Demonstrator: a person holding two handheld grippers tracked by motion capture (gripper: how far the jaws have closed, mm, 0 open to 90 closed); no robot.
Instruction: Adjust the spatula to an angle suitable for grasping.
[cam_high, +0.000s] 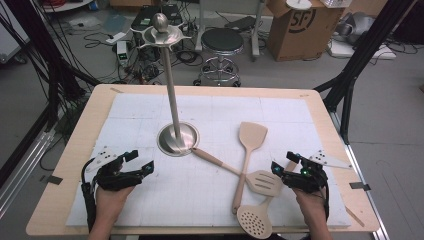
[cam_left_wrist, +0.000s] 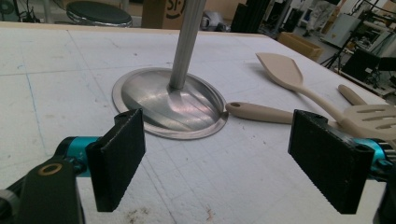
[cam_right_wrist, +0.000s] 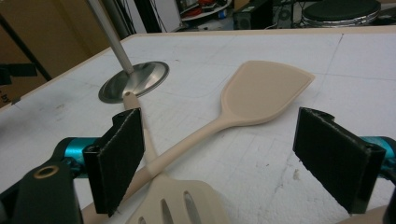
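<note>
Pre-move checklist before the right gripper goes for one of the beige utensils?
1. Right gripper jaws open, nothing between them: ok.
2. Left gripper jaws open, nothing between them: ok.
3. Slotted turner nearest the right gripper, head just ahead of the jaws: ok.
4. Utensils separated for a clean pick: not ok; the slotted turner's handle crosses the solid spatula handle, and the skimmer lies close by.
5. Metal stand upright on the mat: ok.
6. Hooks at the stand's top free: cannot tell.

Both grippers (cam_high: 142, 161) (cam_high: 281, 162) open, fingers apart
</note>
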